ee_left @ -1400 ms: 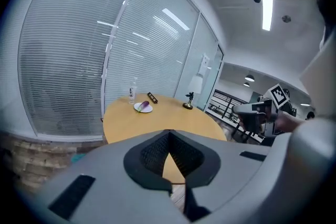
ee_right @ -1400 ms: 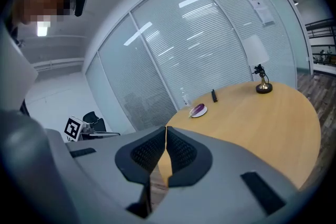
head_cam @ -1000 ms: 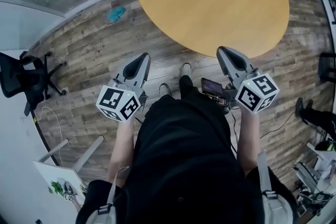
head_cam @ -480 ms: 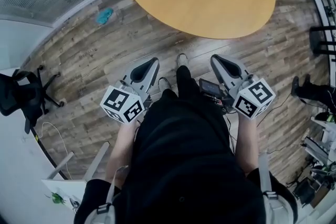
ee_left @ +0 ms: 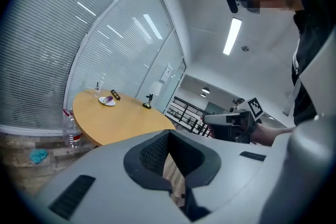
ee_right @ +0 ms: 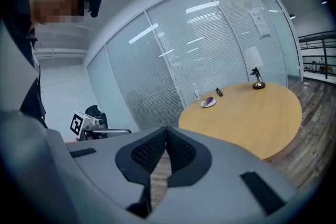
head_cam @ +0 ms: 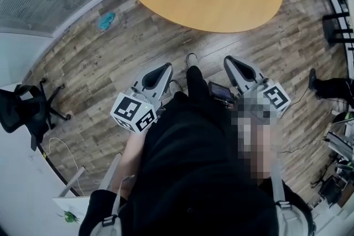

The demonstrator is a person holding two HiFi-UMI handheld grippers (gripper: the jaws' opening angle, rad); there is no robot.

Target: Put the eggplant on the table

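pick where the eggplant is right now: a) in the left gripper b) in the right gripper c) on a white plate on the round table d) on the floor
C: the purple eggplant lies on the white plate on the round table, toward its far edge.

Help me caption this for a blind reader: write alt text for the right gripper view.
The right gripper, jaws shut and empty, points toward a round wooden table standing some way off. A purple eggplant lies on a white plate at the table's far side, before a glass wall with blinds.
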